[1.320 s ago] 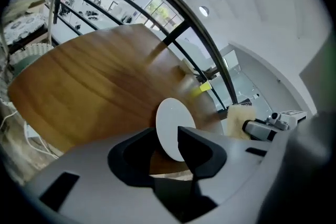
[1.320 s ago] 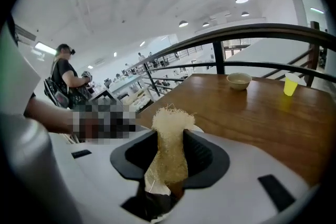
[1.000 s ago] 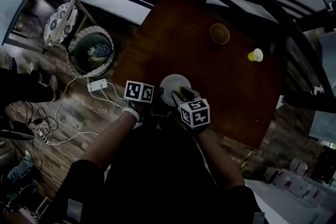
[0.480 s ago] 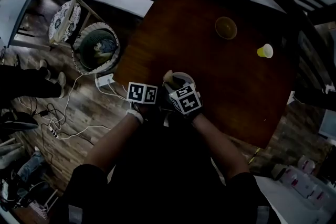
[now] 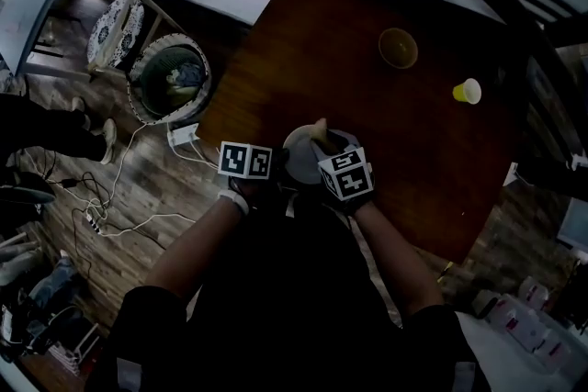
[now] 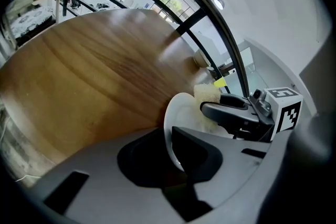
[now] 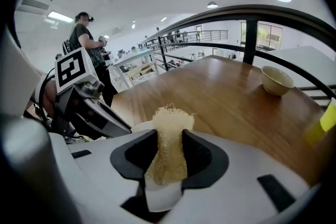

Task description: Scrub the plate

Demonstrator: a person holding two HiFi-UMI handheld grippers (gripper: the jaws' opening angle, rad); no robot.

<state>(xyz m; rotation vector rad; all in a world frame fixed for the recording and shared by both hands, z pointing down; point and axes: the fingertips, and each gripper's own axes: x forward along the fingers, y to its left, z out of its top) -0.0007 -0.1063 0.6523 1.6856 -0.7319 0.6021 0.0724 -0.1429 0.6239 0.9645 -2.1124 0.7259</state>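
A white plate (image 6: pixel 178 123) stands on edge between the jaws of my left gripper (image 6: pixel 170 152), which is shut on its rim; in the head view the plate (image 5: pixel 300 153) sits near the table's near edge. My right gripper (image 7: pixel 169 152) is shut on a pale loofah scrubber (image 7: pixel 169 147), whose tip (image 6: pixel 206 96) presses against the plate's face. In the head view the scrubber (image 5: pixel 320 133) pokes above the plate, with the left gripper (image 5: pixel 276 172) at its left and the right gripper (image 5: pixel 323 153) over it.
A brown wooden table (image 5: pixel 367 106) carries a tan bowl (image 5: pixel 398 48) and a yellow cup (image 5: pixel 467 91) at the far side. A round basket (image 5: pixel 169 87) and cables (image 5: pixel 138 197) lie on the floor to the left. A person (image 7: pixel 86 39) stands beyond the table.
The right gripper with the scrubber has swept across the plate, from its left side half a second ago to the upper right now. The left gripper keeps the plate held.
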